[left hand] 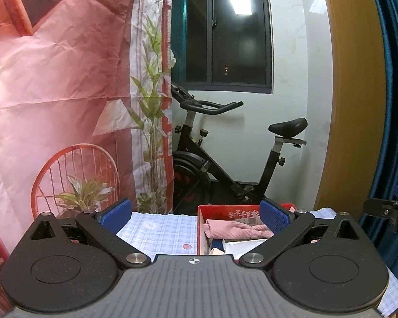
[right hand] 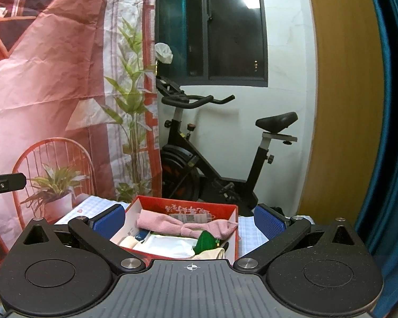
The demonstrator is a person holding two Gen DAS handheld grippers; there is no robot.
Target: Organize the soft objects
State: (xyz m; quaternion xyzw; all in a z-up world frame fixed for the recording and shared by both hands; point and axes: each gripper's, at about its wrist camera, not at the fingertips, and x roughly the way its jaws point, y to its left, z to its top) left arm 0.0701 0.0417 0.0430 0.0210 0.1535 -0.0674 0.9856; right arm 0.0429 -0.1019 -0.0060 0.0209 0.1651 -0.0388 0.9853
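Straight ahead in the left wrist view, the left gripper (left hand: 196, 216) holds its blue pads (left hand: 116, 215) wide apart with nothing between them. Below lies a table under a pale blue checked tablecloth (left hand: 161, 229). A red cardboard box (left hand: 203, 213) stands near the far edge, and a folded pink knitted cloth (left hand: 233, 230) lies across its top over white packets (left hand: 241, 243). Behind stands a black exercise bike (left hand: 225, 156)

From the right wrist view, the right gripper (right hand: 189, 221) is likewise spread and empty. Its red cardboard box (right hand: 183, 205) sits between the fingers, holding the pink knitted cloth (right hand: 183, 226), a white packet (right hand: 167, 246), a green item (right hand: 205, 241) and a cream cloth (right hand: 212, 254) at the near wall. At the left edge, part of the other gripper (right hand: 2, 182) shows
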